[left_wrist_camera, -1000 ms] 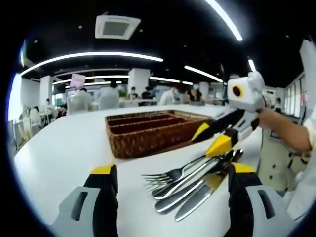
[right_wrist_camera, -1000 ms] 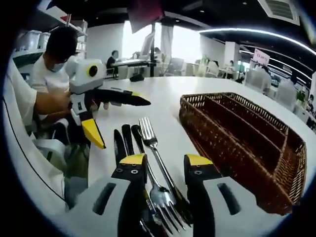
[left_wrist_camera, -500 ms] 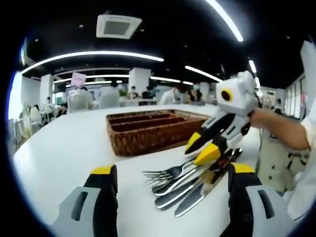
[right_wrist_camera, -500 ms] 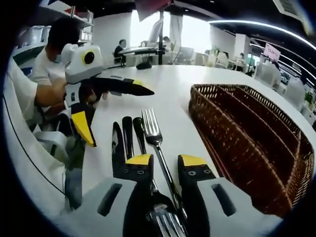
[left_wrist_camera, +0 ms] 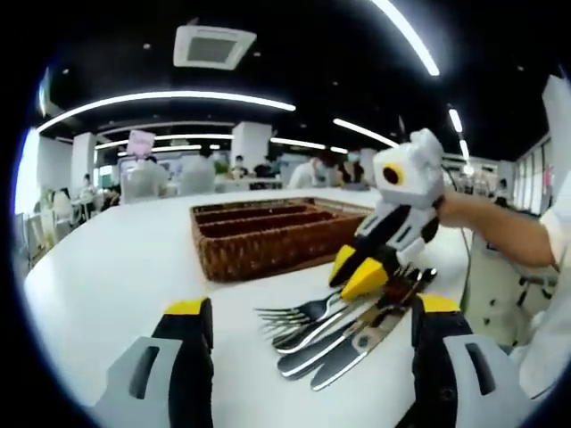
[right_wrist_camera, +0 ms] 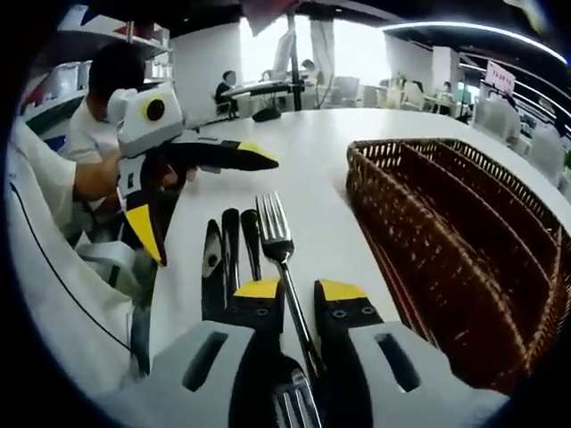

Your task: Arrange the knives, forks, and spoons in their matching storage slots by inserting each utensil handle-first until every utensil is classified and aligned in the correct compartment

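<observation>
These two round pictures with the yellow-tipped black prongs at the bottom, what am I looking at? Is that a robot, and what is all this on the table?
No robot here: a person holds a hand tool with two jaws in each hand, and a small camera rides on each tool. The left gripper view looks along the left gripper, whose jaws stand wide apart and hold nothing. The right gripper view looks along the right gripper, whose jaws straddle the stem of a fork; whether they pinch it yet is unclear. Each tool also appears in the other's picture. On the white table lies a cluster of cutlery, forks and knives side by side, next to a brown wicker tray divided into long slots, which look empty.
</observation>
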Demonstrator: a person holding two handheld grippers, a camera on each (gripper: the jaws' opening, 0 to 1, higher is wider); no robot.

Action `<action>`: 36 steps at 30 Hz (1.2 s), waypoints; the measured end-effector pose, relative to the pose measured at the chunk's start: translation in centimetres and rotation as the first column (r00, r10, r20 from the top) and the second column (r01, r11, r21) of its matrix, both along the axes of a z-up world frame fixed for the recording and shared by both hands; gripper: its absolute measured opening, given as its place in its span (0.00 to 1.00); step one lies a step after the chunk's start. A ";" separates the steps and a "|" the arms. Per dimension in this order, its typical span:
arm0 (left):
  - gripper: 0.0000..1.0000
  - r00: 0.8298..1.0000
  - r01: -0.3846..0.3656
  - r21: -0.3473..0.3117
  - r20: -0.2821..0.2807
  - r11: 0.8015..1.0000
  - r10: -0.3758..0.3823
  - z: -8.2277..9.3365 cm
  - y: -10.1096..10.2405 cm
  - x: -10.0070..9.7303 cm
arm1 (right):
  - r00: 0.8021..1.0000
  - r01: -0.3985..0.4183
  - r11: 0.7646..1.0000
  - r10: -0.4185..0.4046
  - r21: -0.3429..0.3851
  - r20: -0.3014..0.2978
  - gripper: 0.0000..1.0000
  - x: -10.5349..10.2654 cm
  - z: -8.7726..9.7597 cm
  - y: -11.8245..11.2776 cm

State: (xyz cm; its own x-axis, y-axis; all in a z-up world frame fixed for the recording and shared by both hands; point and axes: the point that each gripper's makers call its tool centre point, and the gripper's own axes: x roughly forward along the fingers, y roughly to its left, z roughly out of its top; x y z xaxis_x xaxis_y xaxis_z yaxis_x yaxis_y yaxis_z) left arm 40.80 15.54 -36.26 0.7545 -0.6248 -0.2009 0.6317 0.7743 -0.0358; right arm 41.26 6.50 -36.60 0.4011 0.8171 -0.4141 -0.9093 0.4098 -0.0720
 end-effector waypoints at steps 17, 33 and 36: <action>0.92 1.000 -0.004 -0.008 -0.010 1.000 0.004 -0.6 0.2 -0.4 | 0.999 -0.044 0.998 0.044 -0.045 0.000 0.06 0.4 -1.0 1.6; 0.92 1.000 -0.009 -0.017 -0.016 1.000 0.009 -0.8 0.7 -0.9 | 0.989 -0.142 0.979 0.134 -0.147 -0.065 0.04 0.6 -3.5 4.0; 0.92 1.000 -0.009 -0.018 -0.017 1.000 0.008 -0.8 0.7 -1.0 | 0.987 -0.151 0.976 0.141 -0.154 -0.075 0.03 0.9 -3.7 4.1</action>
